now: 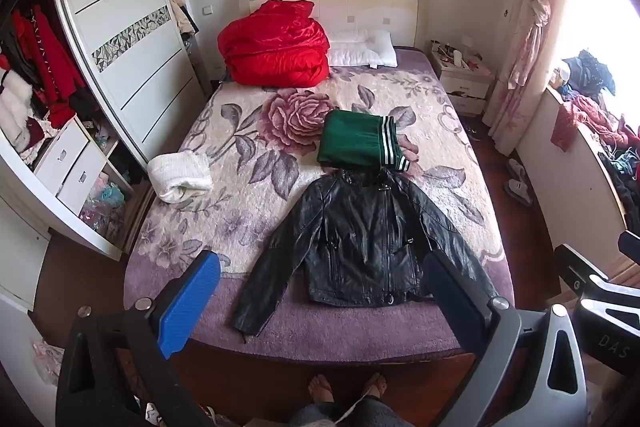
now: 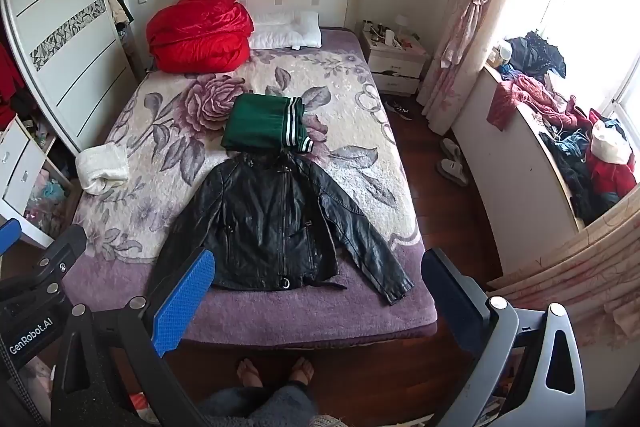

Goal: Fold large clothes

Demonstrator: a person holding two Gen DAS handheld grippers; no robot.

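So we hang above the black leather jacket (image 1: 360, 239) (collar-to-hem axis running away), left gripper (image 1: 320, 307) and right gripper (image 2: 316, 303) both spread wide w/ nothing held, each nearer its own sleeve.

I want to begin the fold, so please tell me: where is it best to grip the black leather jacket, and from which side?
Probably the sleeve cuffs. The black leather jacket lies flat, front up, hem toward the foot of the bed, sleeves splayed outward. Bring the open left gripper to its near-left cuff, the open right gripper to the right cuff, each from the outside.
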